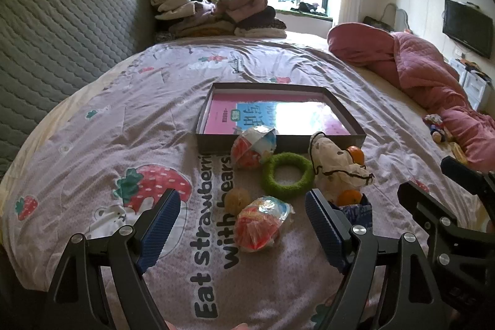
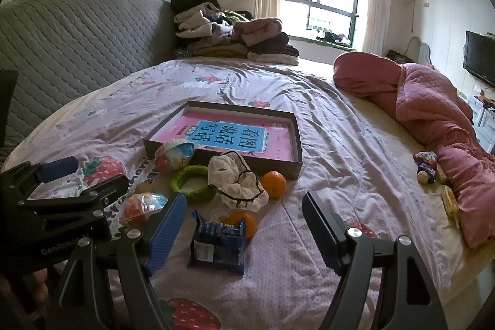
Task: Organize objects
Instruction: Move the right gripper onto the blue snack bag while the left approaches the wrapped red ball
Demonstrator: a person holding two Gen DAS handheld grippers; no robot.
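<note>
Left wrist view, inventory of the bed [image 1: 92, 119], strawberry-print cover:

- Left hand-held gripper [image 1: 244, 218]: jaws spread wide, nothing between the pads, angled down at the cover
- Wrapped ball, near [image 1: 258, 226]: lower centre of frame, lying directly ahead in the gap between the blue pads; crinkled wrapper tail trails toward frame right, so the long axis runs roughly across the jaws' line of approach
- Small tan ball [image 1: 236, 200]: just left of and touching the near wrapped ball
- Green ring [image 1: 287, 172]: flat on the cover, centre of frame, beyond the near wrapped ball
- Wrapped ball, far [image 1: 253, 150]: against the front wall of the box
- Shallow box [image 1: 201, 126]: upper centre, open, a pink book lying inside
- White cloth [image 1: 334, 166]: crumpled, right of the ring, two oranges at its edges

Right wrist view, same bed:

- Right hand-held gripper [image 2: 244, 215]: jaws spread wide, empty
- Blue packet [image 2: 218, 246]: lower centre, on the cover between the two fingers, long axis roughly along the gripper's pointing line
- Orange [image 2: 273, 183]: right of the cloth, near the box's front corner

Judgement: each gripper has its own nearest item, left the near wrapped ball, right the blue packet; the box lies beyond both, toward the upper centre, as the likely destination
</note>
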